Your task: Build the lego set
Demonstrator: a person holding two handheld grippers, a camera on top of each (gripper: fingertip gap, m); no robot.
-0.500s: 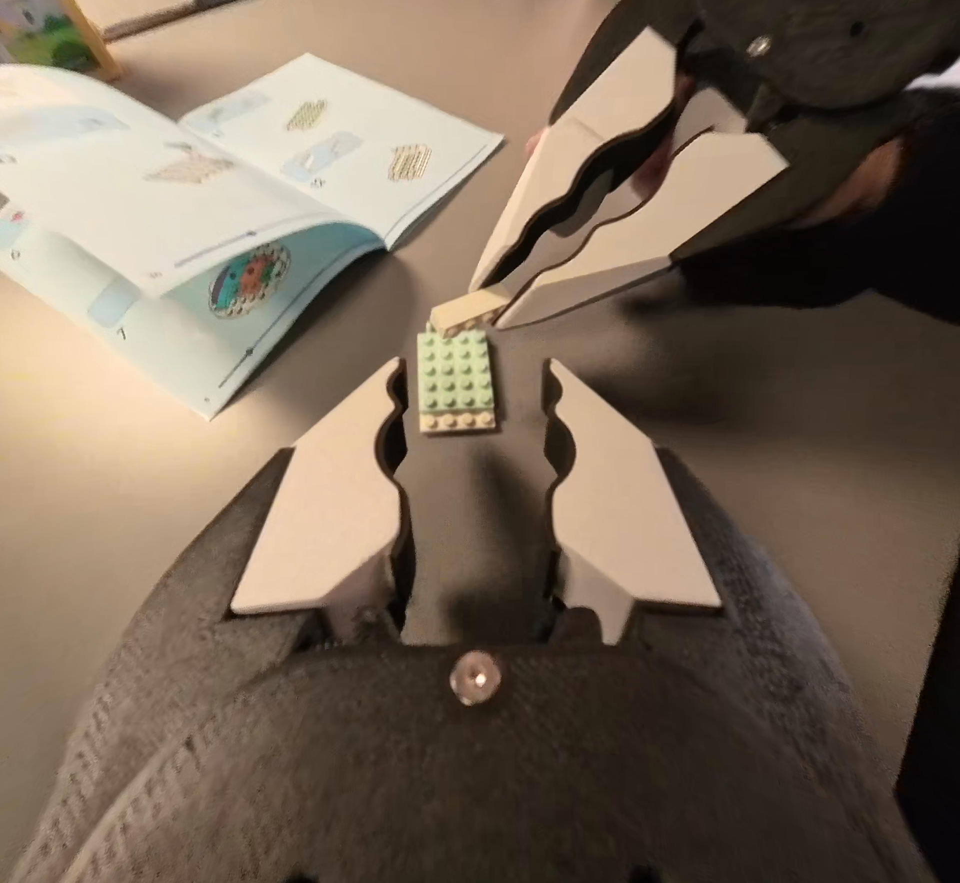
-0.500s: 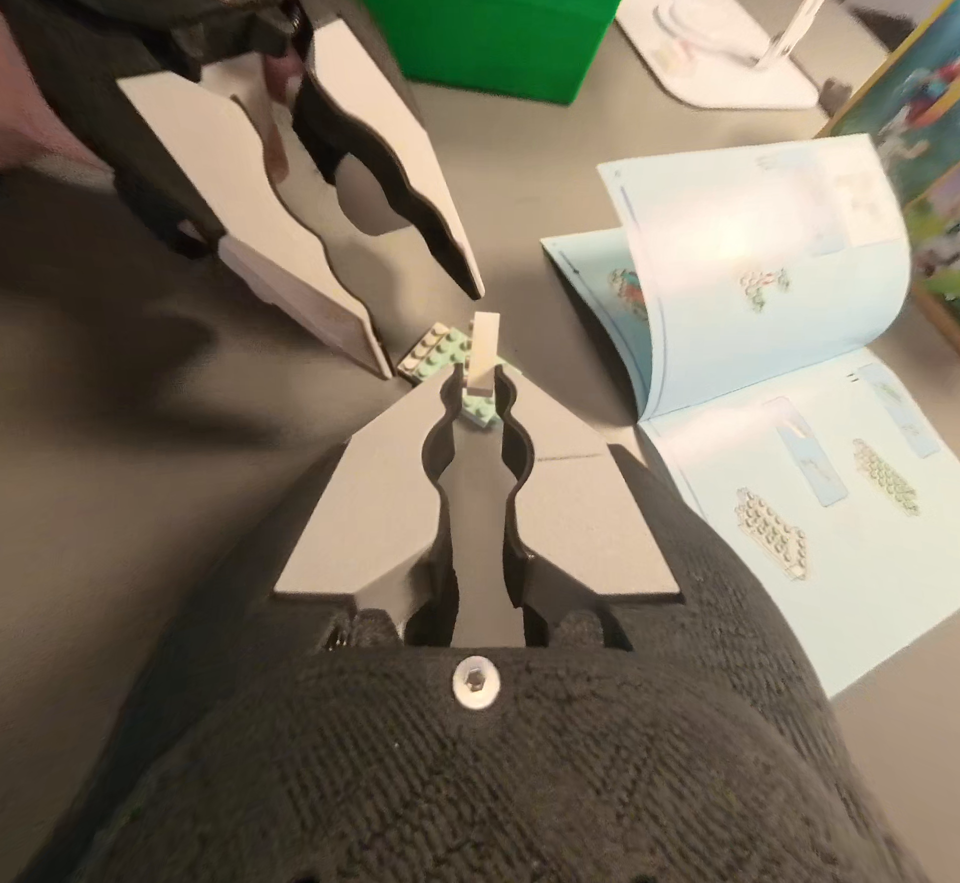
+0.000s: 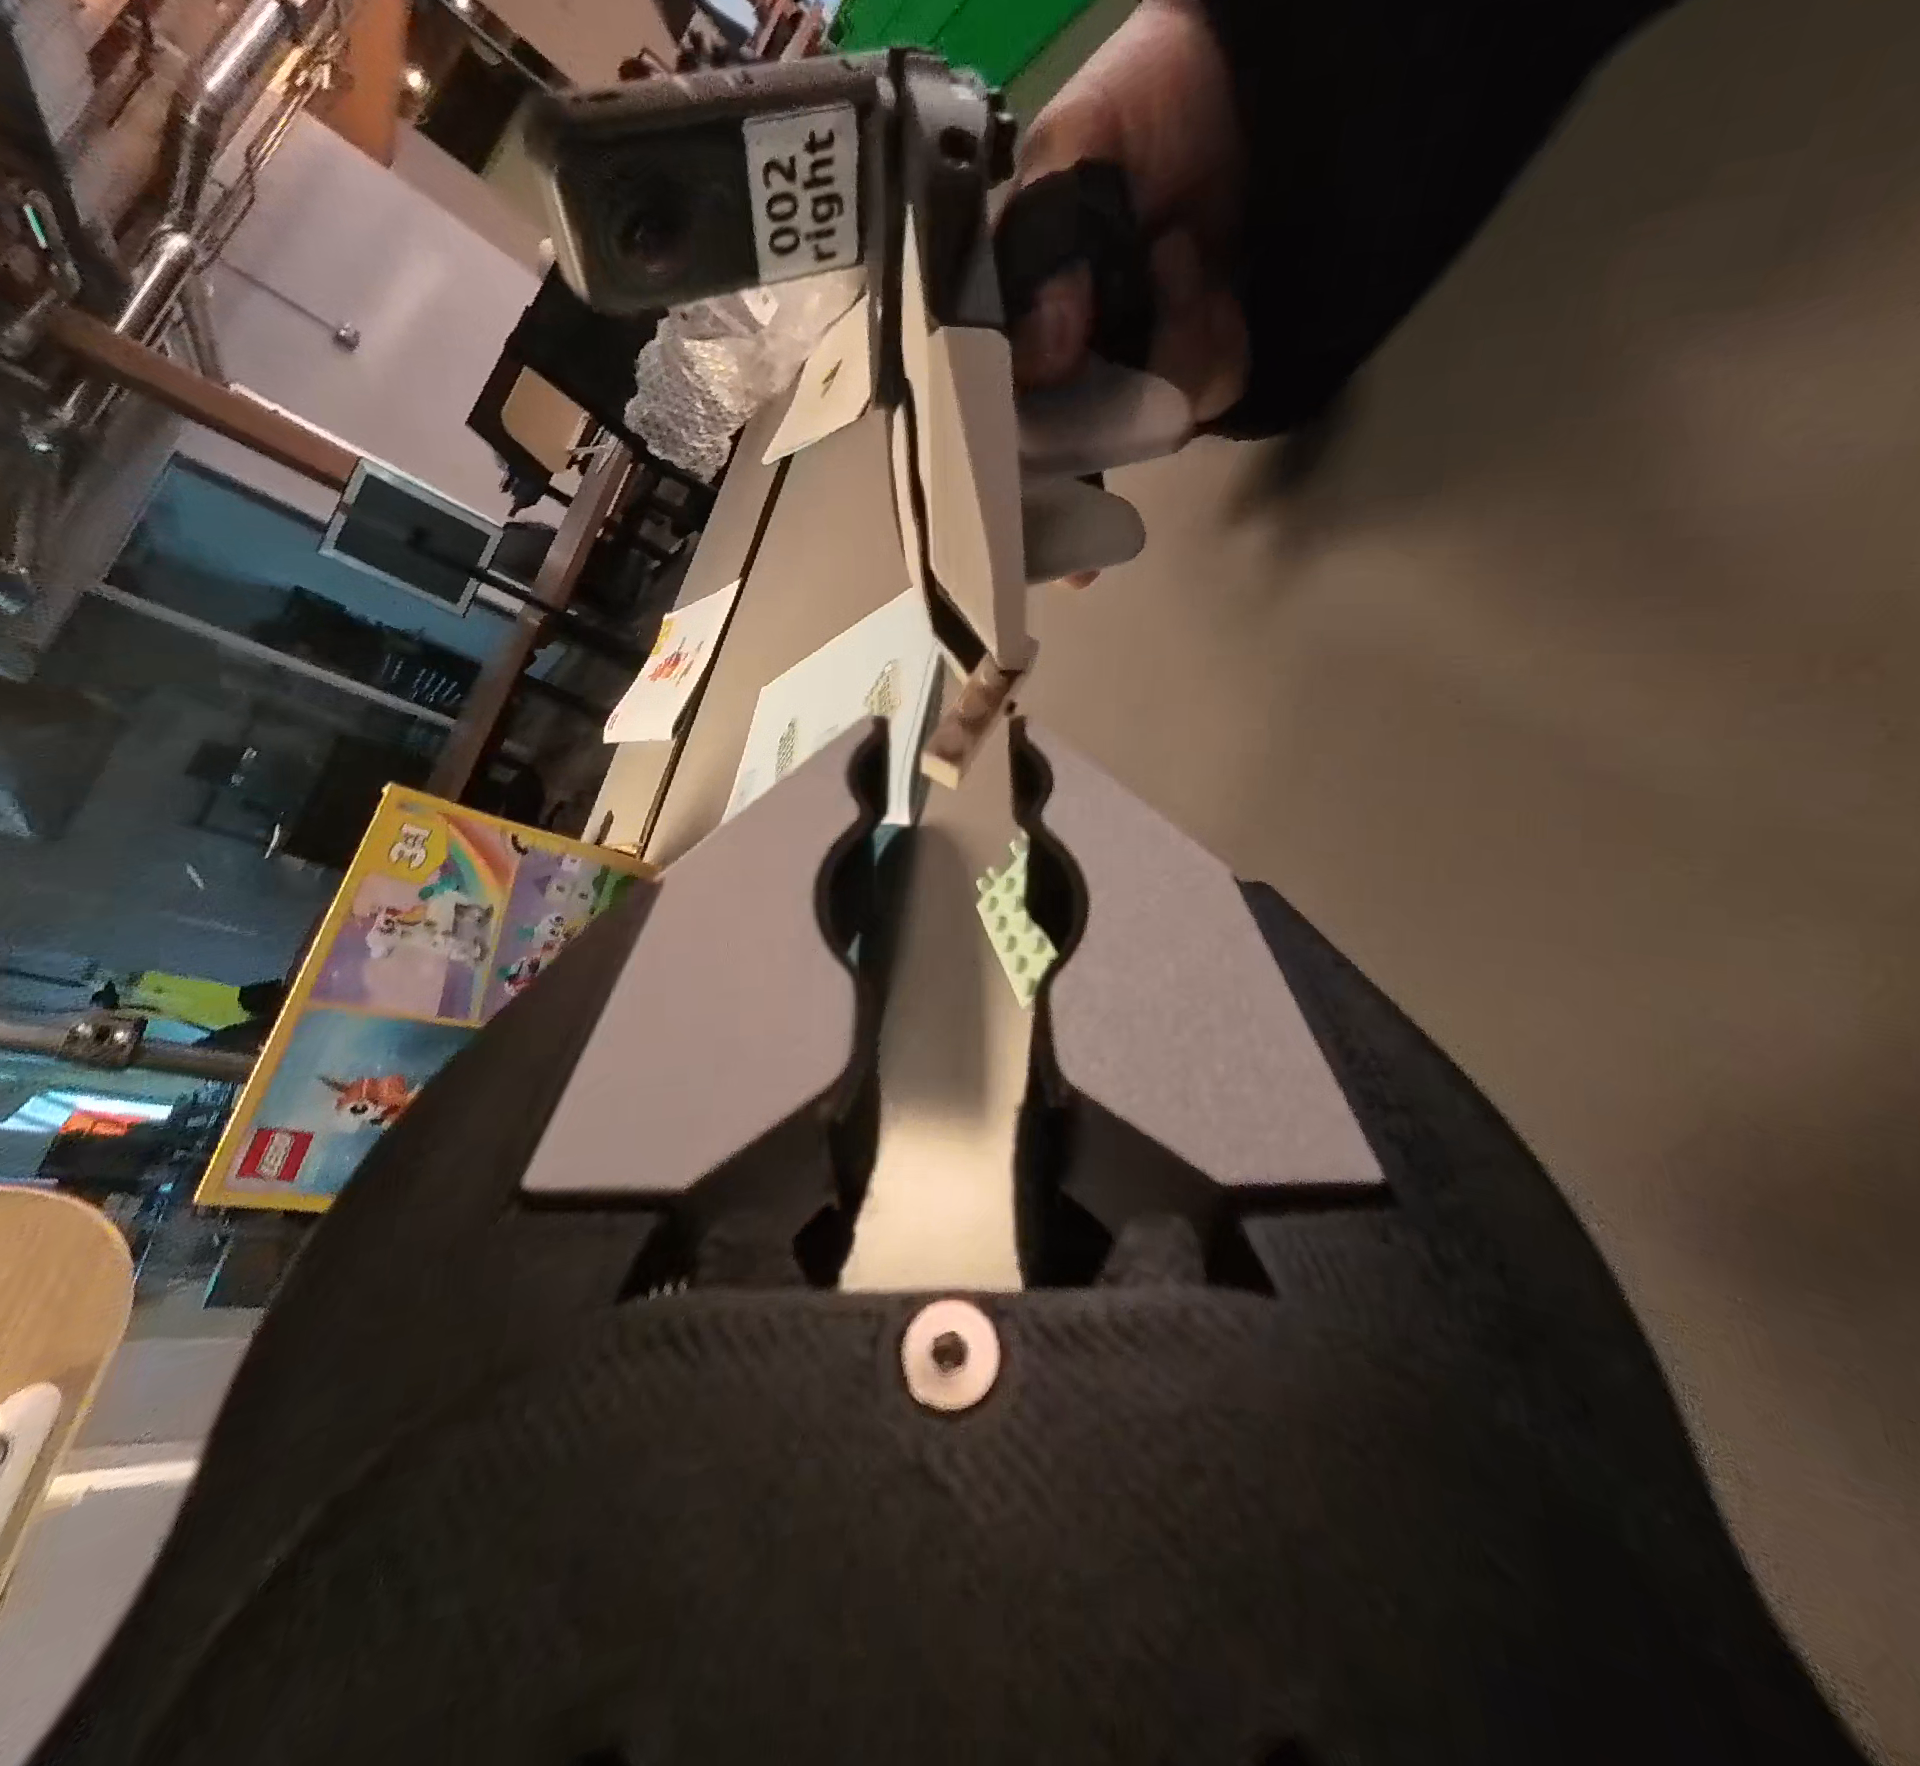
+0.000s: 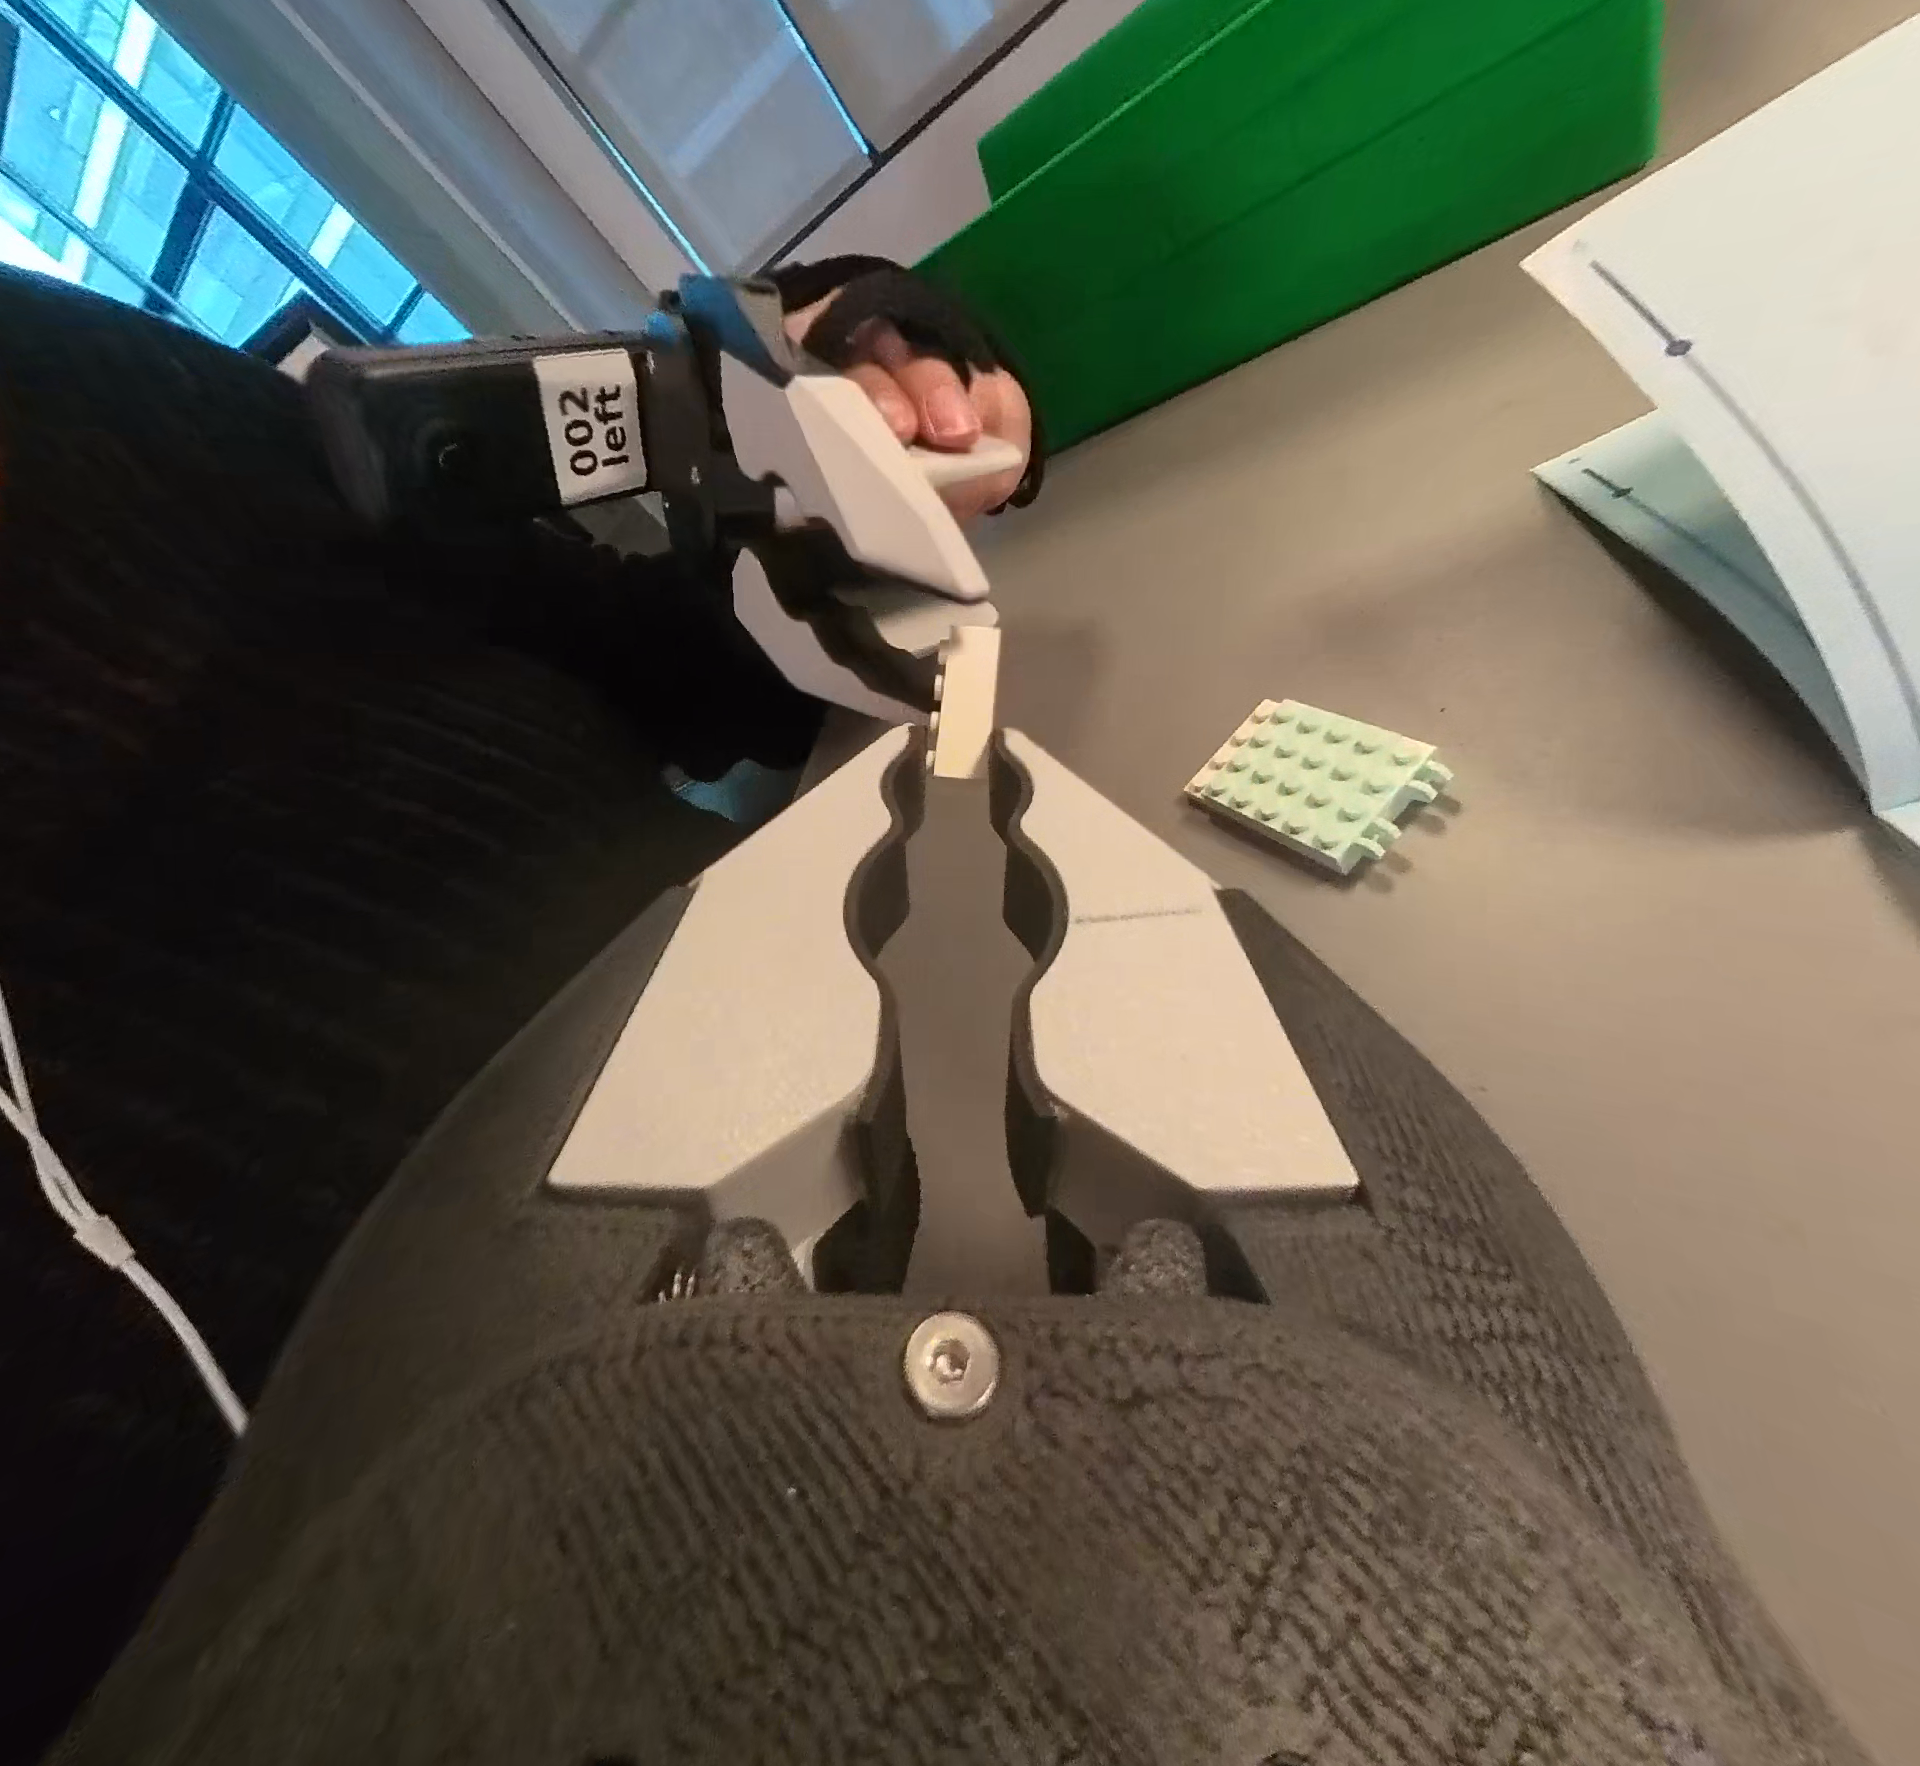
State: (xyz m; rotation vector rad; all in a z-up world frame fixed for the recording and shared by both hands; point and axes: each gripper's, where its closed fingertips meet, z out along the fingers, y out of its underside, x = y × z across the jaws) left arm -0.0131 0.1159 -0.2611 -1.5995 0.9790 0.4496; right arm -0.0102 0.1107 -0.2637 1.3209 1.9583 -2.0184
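So the right gripper (image 4: pixel 961 745) is pinching a small white lego brick (image 4: pixel 968 715) at its fingertips, studs facing left in the right wrist view, and it's lifted off the worktop (image 4: pixel 1299 573). The left gripper (image 4: pixel 940 651) comes in from the upper left with its tips right at the top end of that same brick. From the left wrist view the left gripper (image 3: pixel 951 740) looks partly spread, with the brick (image 3: pixel 971 724) hanging in the gap at its tips, but I honestly can't tell if it's actually touching or squeezing it.

The mint green lego plate (image 4: pixel 1320 786) lies flat on the worktop just to the right of the brick, studs up, with a white strip along its near edge and little clip pieces on its right end. Neither gripper touches it. In the left wrist view a sliver of it (image 3: pixel 1016 927) peeks out between the fingers.

The open instruction booklet (image 4: pixel 1766 521) is further right of the plate, a green bin (image 4: pixel 1299 158) is behind it, and the lego box (image 3: pixel 416 999) stands upright off to the left in the left wrist view.
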